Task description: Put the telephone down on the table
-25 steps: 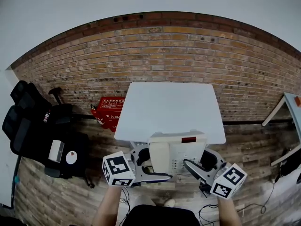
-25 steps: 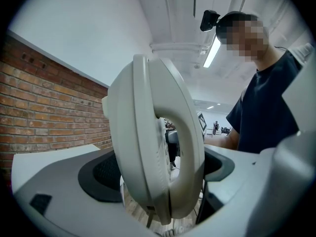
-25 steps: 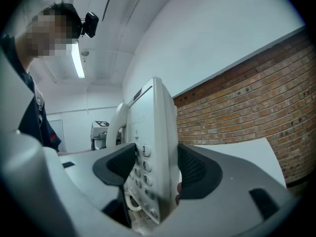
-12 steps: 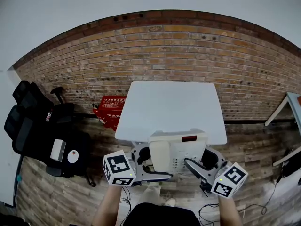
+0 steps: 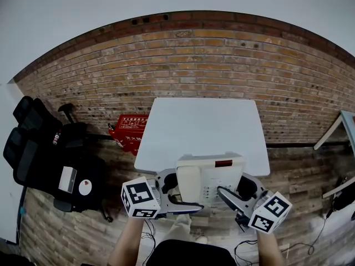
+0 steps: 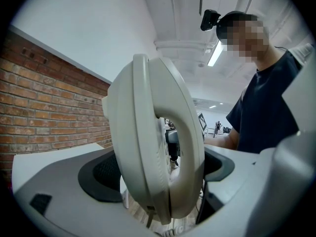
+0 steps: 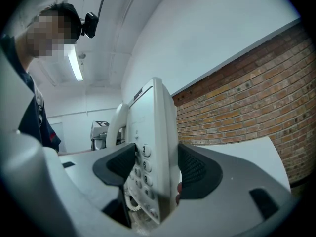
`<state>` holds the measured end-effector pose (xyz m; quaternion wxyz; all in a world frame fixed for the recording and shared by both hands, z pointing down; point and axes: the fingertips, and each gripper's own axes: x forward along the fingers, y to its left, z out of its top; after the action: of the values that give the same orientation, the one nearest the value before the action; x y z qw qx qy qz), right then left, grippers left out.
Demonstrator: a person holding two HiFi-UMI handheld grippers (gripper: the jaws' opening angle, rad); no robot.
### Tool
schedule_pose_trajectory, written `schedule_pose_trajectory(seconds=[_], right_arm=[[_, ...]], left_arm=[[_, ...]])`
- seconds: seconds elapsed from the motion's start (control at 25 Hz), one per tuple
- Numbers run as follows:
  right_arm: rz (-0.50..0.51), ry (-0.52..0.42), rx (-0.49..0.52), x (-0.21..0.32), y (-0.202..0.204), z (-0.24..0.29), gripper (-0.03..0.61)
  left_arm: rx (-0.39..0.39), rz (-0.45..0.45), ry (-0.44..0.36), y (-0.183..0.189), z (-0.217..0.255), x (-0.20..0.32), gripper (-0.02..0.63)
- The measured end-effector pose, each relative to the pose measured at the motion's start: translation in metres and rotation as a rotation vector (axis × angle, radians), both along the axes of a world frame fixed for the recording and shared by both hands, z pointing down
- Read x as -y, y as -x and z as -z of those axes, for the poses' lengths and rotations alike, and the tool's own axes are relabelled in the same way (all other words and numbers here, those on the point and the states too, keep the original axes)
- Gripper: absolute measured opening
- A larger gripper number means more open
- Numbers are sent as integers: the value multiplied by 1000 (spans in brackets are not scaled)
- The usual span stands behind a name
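The head view looks steeply down from above onto the white rectangular surface and the red brick wall beyond it. Each gripper view rides close behind its own jaws, facing inward and slightly up. All three views share the cream plastic telephone.

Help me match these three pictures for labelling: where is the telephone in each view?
Head view: telephone low centre, overlapping the white table's near edge.
Left gripper view: centre, handset side toward the camera, between the jaws.
Right gripper view: centre, edge-on, keypad facing left, between the jaws.
Shared landmark: brick wall, across the top, at left, at right.
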<state>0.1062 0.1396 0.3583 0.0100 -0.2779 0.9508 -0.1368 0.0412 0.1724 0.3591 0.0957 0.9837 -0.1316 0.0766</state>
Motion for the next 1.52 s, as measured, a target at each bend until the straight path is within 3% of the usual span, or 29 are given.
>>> schedule_pose_trajectory(seconds=[0.88, 1.52], right_arm=[[-19, 54, -1, 126, 14, -13, 271], [-82, 104, -15, 202, 46, -19, 270]], left_arm=[[14, -17, 55, 15, -13, 127, 471], [17, -83, 77, 46, -17, 207, 472]])
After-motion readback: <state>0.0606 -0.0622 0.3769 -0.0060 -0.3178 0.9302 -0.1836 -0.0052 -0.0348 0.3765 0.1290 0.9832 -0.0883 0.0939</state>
